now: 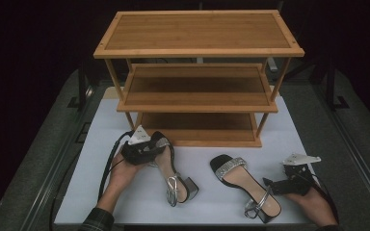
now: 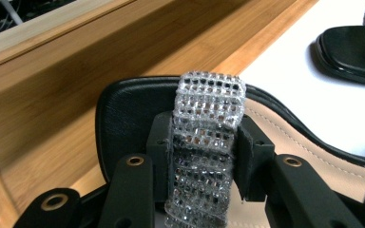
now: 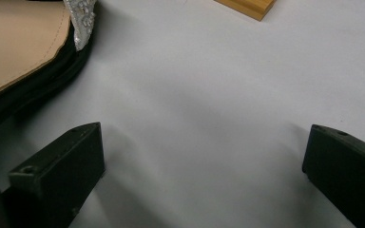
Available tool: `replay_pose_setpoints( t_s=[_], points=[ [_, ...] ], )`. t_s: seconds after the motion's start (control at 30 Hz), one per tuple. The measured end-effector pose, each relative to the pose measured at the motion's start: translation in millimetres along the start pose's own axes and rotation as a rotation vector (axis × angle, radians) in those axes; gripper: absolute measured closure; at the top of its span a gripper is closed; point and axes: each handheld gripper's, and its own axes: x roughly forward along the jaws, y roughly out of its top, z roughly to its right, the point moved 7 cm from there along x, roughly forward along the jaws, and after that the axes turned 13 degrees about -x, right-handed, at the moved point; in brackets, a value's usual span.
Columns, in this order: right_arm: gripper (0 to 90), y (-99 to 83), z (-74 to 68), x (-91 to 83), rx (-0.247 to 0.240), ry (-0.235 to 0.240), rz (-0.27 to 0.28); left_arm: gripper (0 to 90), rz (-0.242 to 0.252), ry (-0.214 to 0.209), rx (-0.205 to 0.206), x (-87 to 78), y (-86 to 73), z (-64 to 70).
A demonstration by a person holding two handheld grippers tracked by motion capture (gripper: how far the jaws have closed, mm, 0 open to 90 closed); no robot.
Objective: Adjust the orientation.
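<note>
Both tongs sit low over the white table (image 1: 101, 192) in the high view. On the left, the left gripper (image 1: 142, 150) rests over the toe end of the left sandal (image 1: 173, 173), its black body covering the rhinestone toe strap; from this height I cannot tell how its jaws stand. The person's left hand (image 1: 120, 173) wraps the gripper from below, forearm coming in from the bottom edge in a plaid sleeve (image 1: 99, 221). The right gripper (image 1: 289, 183) lies near the right edge of the table, just beside the heel of the right sandal (image 1: 245, 185), with the right hand (image 1: 313, 204) behind it. A three-tier wooden shoe rack (image 1: 197, 48) stands at the back of the table, its shelves bare; both sandals lie on the table in front of it.

From the left gripper view, the jaws are pressed in on the sparkling toe strap (image 2: 209, 123) from either side, pinching it. Black toe sole and beige insole show behind the strap, the rack's wooden base (image 2: 76, 85) beyond, and the other sandal's toe (image 2: 351, 52) at upper right.

From the right gripper view, the jaws are spread wide, touching nothing, over bare white table (image 3: 195, 95). The right sandal's beige insole edge (image 3: 19, 47) lies at upper left, apart from the left jaw, and a corner of the rack (image 3: 247, 7) shows at top.
</note>
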Motion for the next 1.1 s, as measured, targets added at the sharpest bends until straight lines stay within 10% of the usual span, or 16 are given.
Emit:
replay_pose_setpoints(
  t_s=[0.63, 1.1],
  points=[
    [0.0, 0.0, 0.0, 0.0, 0.001, 0.001, 0.000, 59.4, -0.071, 0.006, -0.029, 42.9, 1.6, 1.3],
    [0.0, 0.0, 0.0, 0.0, 0.002, 0.001, 0.000, 44.6, -0.071, -0.018, -0.001, 13.0, 15.6, 25.6]
  ],
)
